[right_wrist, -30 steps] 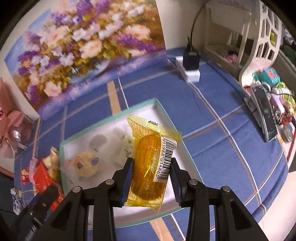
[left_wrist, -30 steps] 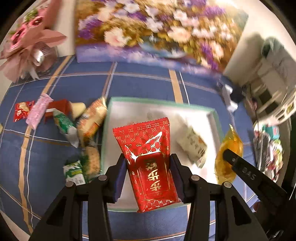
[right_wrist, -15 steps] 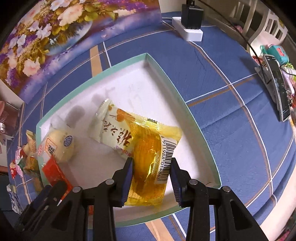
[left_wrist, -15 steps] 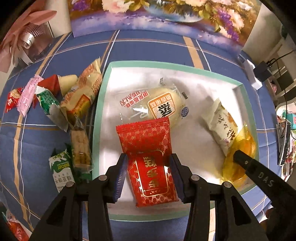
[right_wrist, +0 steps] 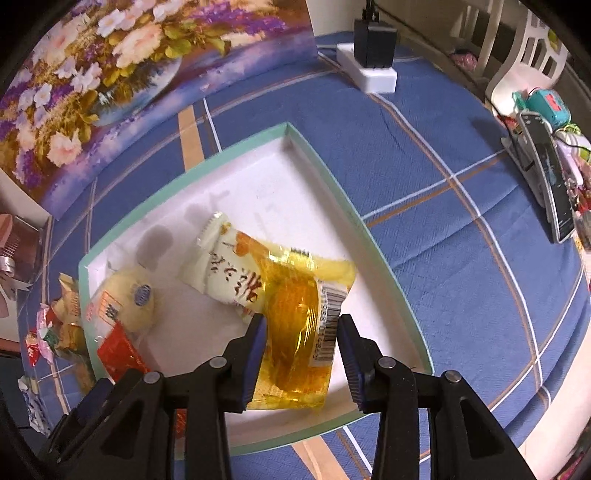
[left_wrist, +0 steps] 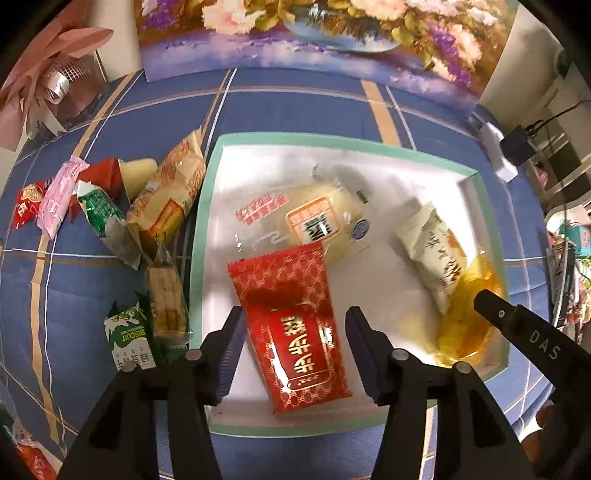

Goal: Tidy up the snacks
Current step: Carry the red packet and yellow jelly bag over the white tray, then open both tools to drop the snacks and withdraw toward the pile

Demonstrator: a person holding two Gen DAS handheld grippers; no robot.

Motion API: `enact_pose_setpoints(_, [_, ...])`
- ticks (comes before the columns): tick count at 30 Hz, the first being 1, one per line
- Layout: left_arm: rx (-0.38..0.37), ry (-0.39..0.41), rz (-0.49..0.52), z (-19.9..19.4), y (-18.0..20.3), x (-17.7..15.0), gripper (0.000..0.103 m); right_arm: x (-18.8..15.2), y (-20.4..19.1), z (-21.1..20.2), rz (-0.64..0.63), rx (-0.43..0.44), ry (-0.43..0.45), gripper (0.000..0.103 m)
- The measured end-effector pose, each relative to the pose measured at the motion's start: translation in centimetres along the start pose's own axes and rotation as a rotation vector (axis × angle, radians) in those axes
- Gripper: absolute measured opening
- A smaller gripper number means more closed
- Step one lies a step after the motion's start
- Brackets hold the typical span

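A green-rimmed white tray (left_wrist: 207,206) (right_wrist: 376,258) lies on the blue plaid cloth. In it lie a clear-wrapped bun (left_wrist: 317,221) (right_wrist: 129,299) and a cream packet (left_wrist: 436,254) (right_wrist: 229,269). My left gripper (left_wrist: 293,343) is open, its pads clear of a red packet (left_wrist: 295,328) that lies in the tray between them. My right gripper (right_wrist: 301,343) is open around a yellow packet (right_wrist: 295,332), which rests in the tray's near corner; it also shows in the left wrist view (left_wrist: 465,321).
Several loose snacks (left_wrist: 147,206) lie on the cloth left of the tray, among them a green biscuit pack (left_wrist: 129,339). A flower painting (left_wrist: 314,33) stands behind. A power strip (right_wrist: 369,70) and a cluttered shelf (right_wrist: 546,177) lie to the right.
Both grippers lowered their packets into the tray and opened. The red and yellow packets now lie loose between the spread fingers.
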State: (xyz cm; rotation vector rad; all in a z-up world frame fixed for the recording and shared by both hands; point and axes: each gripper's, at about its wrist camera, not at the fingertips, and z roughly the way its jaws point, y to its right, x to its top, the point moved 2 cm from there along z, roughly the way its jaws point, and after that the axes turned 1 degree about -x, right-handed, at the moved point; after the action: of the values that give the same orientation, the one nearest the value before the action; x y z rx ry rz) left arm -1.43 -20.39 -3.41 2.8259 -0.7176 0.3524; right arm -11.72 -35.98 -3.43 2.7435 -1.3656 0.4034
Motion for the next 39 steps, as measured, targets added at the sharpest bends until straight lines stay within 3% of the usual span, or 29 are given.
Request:
enact_pose_setpoints(6, [-0.024, 0.050, -0.026, -1.9, -0.3, 0.4, 0.058, 0.4, -0.4, -1.6, -0.006, 0.021, 0.046, 0.050])
enact_pose_setpoints(12, [-0.020, 0.106, -0.131, -3.8, -3.3, 0.9, 0.059, 0.0, -2.3, -2.1, -0.067, 0.024, 0.067, 0.052])
enact_pose_setpoints(13, [-0.020, 0.116, -0.146, -4.1, -3.8, 0.8, 0.060, -0.1, -2.7, -2.1, -0.082, 0.024, 0.070, 0.053])
enact_pose_setpoints(14, [-0.013, 0.130, -0.170, -4.5, -4.7, 0.9, 0.070, -0.3, -3.2, -2.3, -0.097, 0.021, 0.075, 0.055])
enact_pose_setpoints(16, [0.015, 0.153, -0.203, -5.0, -5.8, 1.1, 0.079, -0.7, -4.5, -2.5, -0.142, 0.028, 0.085, 0.057])
enact_pose_setpoints(24, [0.151, 0.206, -0.321, -6.0, -12.0, 1.8, 0.082, -2.7, -9.0, -3.2, -0.277, 0.097, 0.093, 0.062])
enact_pose_setpoints(28, [0.216, 0.213, -0.367, -6.6, -15.6, 1.3, 0.083, -3.9, -11.6, -3.7, -0.346, 0.153, 0.106, 0.069])
enact_pose_setpoints(31, [0.265, 0.213, -0.418, -7.0, -18.4, 0.8, 0.090, -5.1, -13.6, -4.0, -0.393, 0.194, 0.107, 0.070])
enact_pose_setpoints(39, [0.312, 0.218, -0.563, -7.5, -23.6, -1.4, 0.095, -8.0, -18.0, -3.6, -0.485, 0.282, 0.079, 0.082])
